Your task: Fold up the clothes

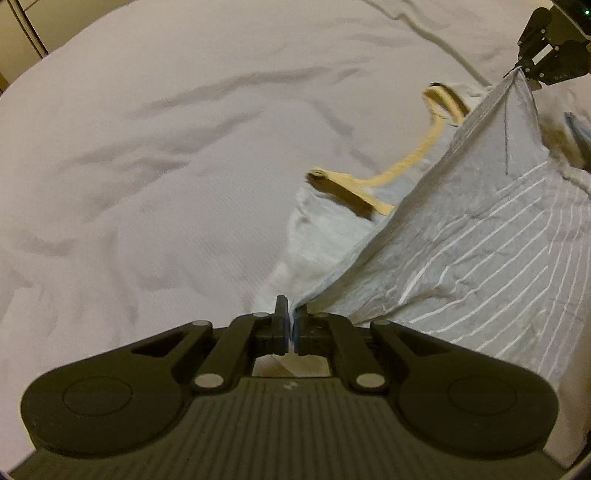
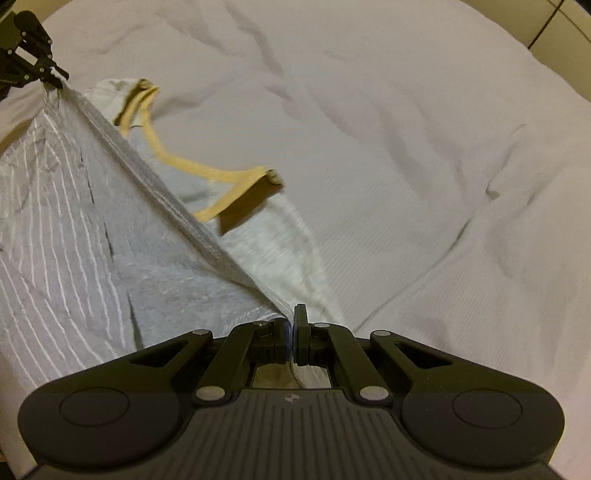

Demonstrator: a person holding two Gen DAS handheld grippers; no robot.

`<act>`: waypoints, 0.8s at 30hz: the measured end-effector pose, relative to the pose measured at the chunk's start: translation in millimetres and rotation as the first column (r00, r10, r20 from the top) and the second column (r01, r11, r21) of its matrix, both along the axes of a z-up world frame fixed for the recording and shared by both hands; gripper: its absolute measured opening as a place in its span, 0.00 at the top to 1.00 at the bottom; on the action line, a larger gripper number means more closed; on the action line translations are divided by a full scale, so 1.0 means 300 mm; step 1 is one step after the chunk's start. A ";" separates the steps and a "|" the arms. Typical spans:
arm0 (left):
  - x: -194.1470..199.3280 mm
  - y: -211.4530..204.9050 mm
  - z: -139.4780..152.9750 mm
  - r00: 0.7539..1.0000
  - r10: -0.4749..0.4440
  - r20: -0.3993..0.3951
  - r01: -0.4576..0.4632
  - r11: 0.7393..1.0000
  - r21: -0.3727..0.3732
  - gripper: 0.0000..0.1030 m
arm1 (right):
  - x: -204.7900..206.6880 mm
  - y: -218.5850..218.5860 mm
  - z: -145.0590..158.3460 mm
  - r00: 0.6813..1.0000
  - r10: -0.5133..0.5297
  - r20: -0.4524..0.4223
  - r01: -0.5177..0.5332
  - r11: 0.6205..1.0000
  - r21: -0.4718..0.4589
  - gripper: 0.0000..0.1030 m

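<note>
A grey garment with thin white stripes [image 1: 480,236] [image 2: 55,229] is stretched taut between both grippers above a white bed. My left gripper [image 1: 291,317] is shut on one corner of its hem, and my right gripper [image 2: 291,321] is shut on the other corner. Each gripper also shows far off in the other's view: the right gripper [image 1: 526,68] at top right, the left gripper [image 2: 55,79] at top left. Under the raised hem lies the pale grey inner part of the garment with yellow straps [image 1: 402,166] [image 2: 207,170] resting on the bed.
A wrinkled white bedsheet [image 1: 184,147] [image 2: 424,166] covers the whole surface around the garment. A bit of blue fabric [image 1: 580,133] peeks out at the right edge. Tiled floor or wall [image 2: 554,22] shows beyond the bed's far corner.
</note>
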State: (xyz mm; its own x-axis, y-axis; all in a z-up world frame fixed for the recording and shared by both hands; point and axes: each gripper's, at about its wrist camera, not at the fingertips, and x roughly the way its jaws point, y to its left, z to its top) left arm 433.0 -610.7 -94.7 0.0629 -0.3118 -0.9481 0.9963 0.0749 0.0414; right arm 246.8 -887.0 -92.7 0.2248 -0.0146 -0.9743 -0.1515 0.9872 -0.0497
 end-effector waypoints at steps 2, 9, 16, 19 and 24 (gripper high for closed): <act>0.026 -0.036 -0.027 1.000 0.003 -0.003 -0.003 1.000 0.009 0.98 | 0.031 -0.026 -0.034 1.000 -0.008 -0.006 0.008 1.000 0.002 1.00; 0.094 -0.086 -0.132 0.999 0.050 -0.015 -0.049 0.997 0.060 0.76 | 0.065 -0.084 -0.124 0.998 -0.070 -0.002 0.070 0.998 -0.004 0.88; 0.164 -0.006 -0.140 0.972 0.222 -0.077 -0.222 0.975 0.004 0.57 | 0.031 -0.157 -0.090 0.968 -0.238 0.079 0.232 0.970 0.070 0.61; 0.188 0.061 -0.101 0.944 0.286 -0.162 -0.299 0.953 -0.056 0.54 | -0.012 -0.166 -0.052 0.952 -0.288 0.101 0.279 0.956 0.094 0.57; 0.214 0.146 -0.058 0.887 0.357 -0.292 -0.399 0.911 -0.098 0.44 | -0.067 -0.154 0.002 0.930 -0.344 0.126 0.337 0.938 0.077 0.54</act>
State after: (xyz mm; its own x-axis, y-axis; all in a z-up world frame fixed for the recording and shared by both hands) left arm 497.3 -567.0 -112.0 -0.0386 -0.4551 -0.8896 0.8637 0.4326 -0.2587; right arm 226.6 -933.2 -92.2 0.3456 -0.0628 -0.9363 0.1988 0.9800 0.0076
